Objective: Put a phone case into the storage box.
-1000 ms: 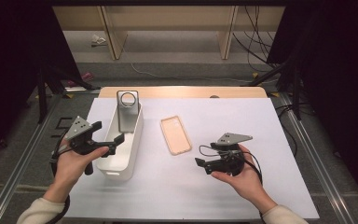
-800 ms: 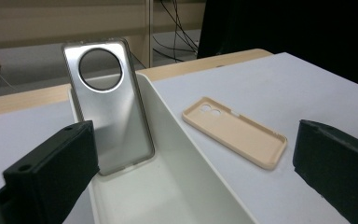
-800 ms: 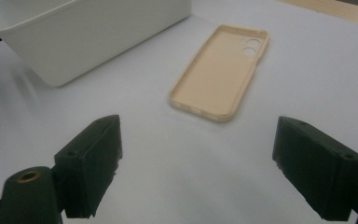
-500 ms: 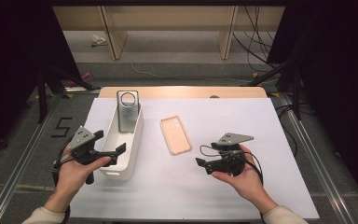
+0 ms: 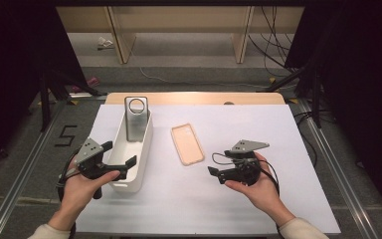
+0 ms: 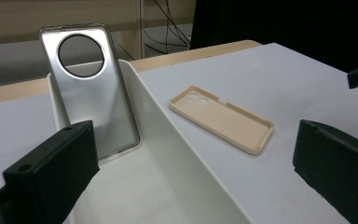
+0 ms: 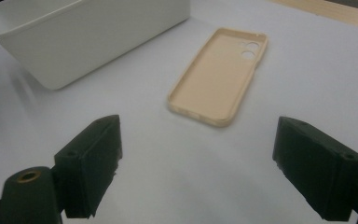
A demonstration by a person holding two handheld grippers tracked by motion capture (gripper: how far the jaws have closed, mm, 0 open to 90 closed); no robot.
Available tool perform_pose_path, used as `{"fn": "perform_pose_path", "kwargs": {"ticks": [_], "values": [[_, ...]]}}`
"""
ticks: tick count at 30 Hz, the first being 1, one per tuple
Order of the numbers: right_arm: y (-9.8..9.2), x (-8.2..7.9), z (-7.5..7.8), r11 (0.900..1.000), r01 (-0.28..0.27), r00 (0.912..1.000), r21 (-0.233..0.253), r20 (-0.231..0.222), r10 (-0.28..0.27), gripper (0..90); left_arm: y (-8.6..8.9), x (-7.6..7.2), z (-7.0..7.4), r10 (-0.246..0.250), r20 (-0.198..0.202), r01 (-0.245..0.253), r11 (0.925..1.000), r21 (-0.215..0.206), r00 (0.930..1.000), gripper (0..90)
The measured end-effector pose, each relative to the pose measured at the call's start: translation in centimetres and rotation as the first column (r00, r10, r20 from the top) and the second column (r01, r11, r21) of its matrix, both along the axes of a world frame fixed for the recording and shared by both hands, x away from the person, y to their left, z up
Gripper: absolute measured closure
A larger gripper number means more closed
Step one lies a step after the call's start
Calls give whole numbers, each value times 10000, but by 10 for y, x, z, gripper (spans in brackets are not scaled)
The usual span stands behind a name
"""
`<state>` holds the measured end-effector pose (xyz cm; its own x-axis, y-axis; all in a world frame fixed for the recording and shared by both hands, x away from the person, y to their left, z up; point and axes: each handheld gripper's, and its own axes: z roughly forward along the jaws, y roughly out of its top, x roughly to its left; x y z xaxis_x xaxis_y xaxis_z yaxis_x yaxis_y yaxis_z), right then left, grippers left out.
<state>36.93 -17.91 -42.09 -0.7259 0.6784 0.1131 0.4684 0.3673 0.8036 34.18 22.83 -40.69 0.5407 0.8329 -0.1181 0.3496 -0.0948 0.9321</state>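
Beige phone case [image 5: 188,144] lies flat, hollow up, on white table [image 5: 288,149], just right of bin [image 5: 132,159]. From right gripper [image 5: 218,174], jaws spread and empty, it sits toward 11 o'clock, long axis roughly 12–6. Left gripper [image 5: 119,158], also spread, straddles the bin wall; the right looks better placed.

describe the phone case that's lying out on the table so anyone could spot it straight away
On the white table, look just right of the long white bin. The beige phone case lies flat there, hollow side up, camera holes at its far end. The silver case instead stands upright inside the bin, with one big round hole.
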Motion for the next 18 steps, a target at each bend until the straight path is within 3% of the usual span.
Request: {"fn": "perform_pose_path", "kwargs": {"ticks": [4,7,9,14,16,18], "values": [[6,10,3,10000,-51,10000,83,-41,51,163,-3,0,0,-20,53,20,9999,127,10000,0],[12,20,4,9986,-509,9987,-148,-72,508,184,-4,-1,0,17,67,-18,9999,133,10000,0],[16,27,4,9979,-533,9985,-380,-176,527,285,-5,-2,-1,28,47,-29,9999,138,10000,0],[23,47,0,9922,-329,9978,-1203,-613,256,777,-6,-2,-1,-13,56,12,9999,139,10000,6],[26,53,-2,9896,-116,9973,-1435,-736,10,892,-5,-2,-2,-18,46,18,9999,120,10000,8],[31,64,-5,9844,-68,9953,-1761,-959,-103,900,-6,-2,-2,-22,28,22,9999,111,10000,10]]}}
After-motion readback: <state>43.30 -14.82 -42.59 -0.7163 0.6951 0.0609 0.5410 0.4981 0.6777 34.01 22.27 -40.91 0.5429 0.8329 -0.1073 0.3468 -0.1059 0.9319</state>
